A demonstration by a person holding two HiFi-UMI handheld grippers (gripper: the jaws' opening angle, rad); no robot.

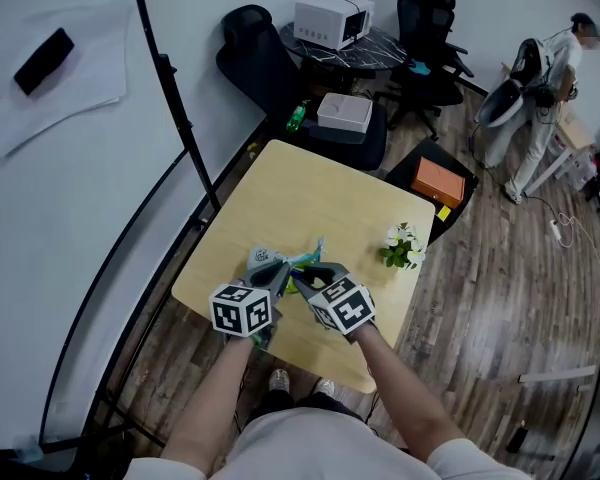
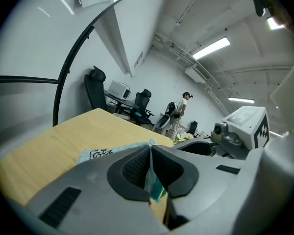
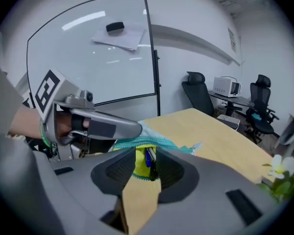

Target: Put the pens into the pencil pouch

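Your left gripper (image 2: 150,151) is clamping the pale teal fabric pouch (image 2: 100,153) at 6 o'clock on the light wooden desk (image 1: 310,198). Your right gripper (image 3: 146,153) is pinching the blue and black pens (image 3: 148,159) into its yellow-lined mouth, so insertion looks nearly done.

Far half of the table (image 1: 315,193): bare wood, open to me up to the far edge.
Right side: a flower plant (image 1: 404,246) stands by the edge, apart from my right gripper (image 1: 305,276), with a bare lane between.
Between my tongs: no gap. The pouch (image 1: 290,261) fills it, my left gripper (image 1: 277,271) clamped on its cloth, pens (image 3: 147,158) at its mouth.
Left side: a black stand pole (image 1: 185,133) slants just off the table.
Beyond: office chairs (image 1: 265,63).
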